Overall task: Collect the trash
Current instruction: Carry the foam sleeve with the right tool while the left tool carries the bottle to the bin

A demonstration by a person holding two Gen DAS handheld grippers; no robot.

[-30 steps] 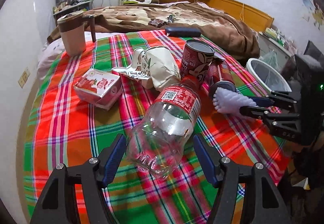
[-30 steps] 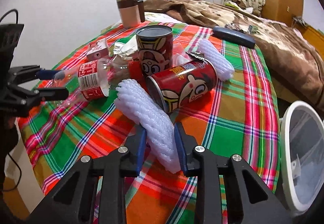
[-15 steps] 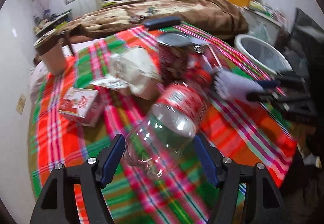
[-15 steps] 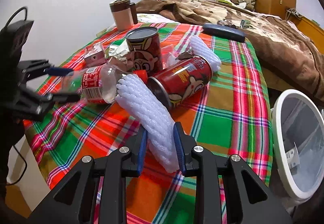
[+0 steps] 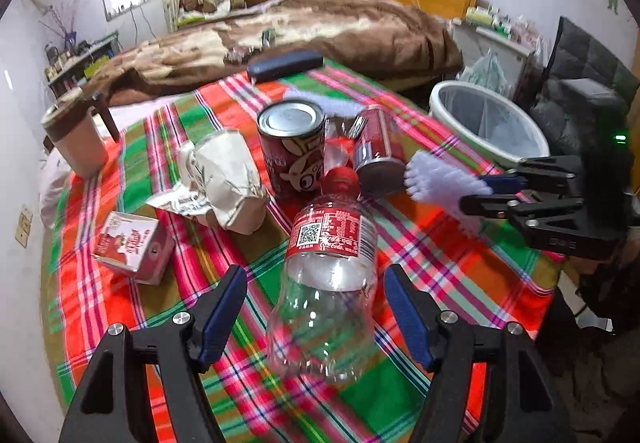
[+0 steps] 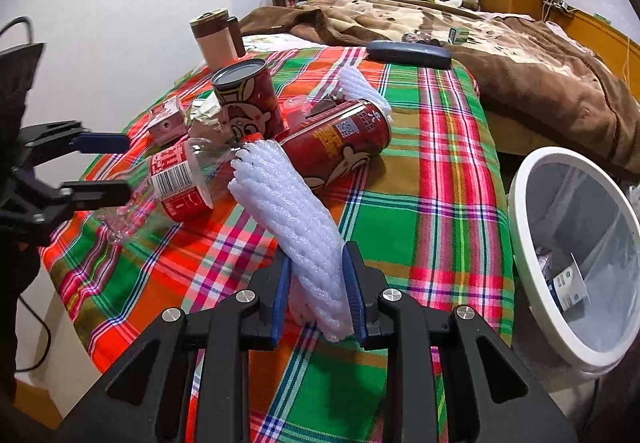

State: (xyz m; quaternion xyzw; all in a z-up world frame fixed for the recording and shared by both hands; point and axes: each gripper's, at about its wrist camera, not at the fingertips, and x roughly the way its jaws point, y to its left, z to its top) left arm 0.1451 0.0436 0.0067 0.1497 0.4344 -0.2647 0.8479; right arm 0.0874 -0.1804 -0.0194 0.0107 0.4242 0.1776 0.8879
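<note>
While I look through the left wrist camera, my left gripper [image 5: 316,307] points down at the plaid cloth [image 5: 460,275] with its blue pads wide apart, one on each side of the base of the clear plastic bottle [image 5: 326,283]. I see a gap between each pad and the bottle wall — no contact that I can make out. The bottle lies on its side, red cap toward the upright red can [image 5: 291,147]. Beside that can lies a second red can [image 5: 376,151] on its side. Left of them sit a crumpled paper bag [image 5: 224,179] and a small red-and-white carton [image 5: 132,243]. At the right edge my right gripper [image 5: 480,189] holds a white foam net sleeve [image 5: 436,179]. Beyond the cloth's edge stands the white bin [image 5: 480,119], lined with a clear bag.

From the right wrist camera, the right gripper [image 6: 316,291] has its fingers clamped on the near end of the foam net sleeve [image 6: 292,219] — the foam is squeezed between the pads. The far end of the sleeve reaches toward the lying can [image 6: 340,143] and the bottle [image 6: 176,183]; whether it touches them I cannot tell. The left gripper [image 6: 102,167] stands open at the left. The bin [image 6: 532,263] is at the right, just off the cloth [image 6: 440,171], with some packaging inside.
</note>
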